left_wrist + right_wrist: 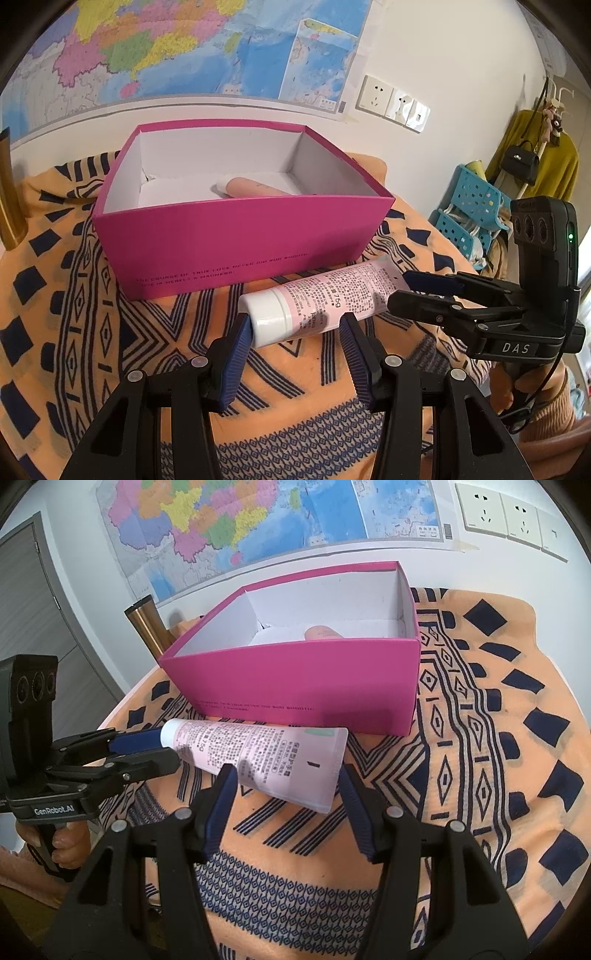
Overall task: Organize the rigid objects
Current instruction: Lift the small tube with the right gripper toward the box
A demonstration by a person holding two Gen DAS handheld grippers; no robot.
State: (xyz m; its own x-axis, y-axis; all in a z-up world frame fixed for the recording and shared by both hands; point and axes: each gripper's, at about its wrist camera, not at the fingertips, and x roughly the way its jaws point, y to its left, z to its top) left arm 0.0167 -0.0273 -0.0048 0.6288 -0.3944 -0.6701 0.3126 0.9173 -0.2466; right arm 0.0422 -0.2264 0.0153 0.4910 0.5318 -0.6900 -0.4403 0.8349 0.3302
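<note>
Since the tube [325,299] looks light and soft-walled, it is best gripped near its stiff cap [264,310]; both tongs are spread, holding nothing.

The pink box [236,236] stands open-topped, its white inside mostly bare but for a peach tube [255,187] lying on the floor, so there is room to reach in from above. Its near wall rises just behind the pink-and-white tube [321,301], blocking any straight push forward. Patterned cloth [480,775] to the right lies bare.
</note>
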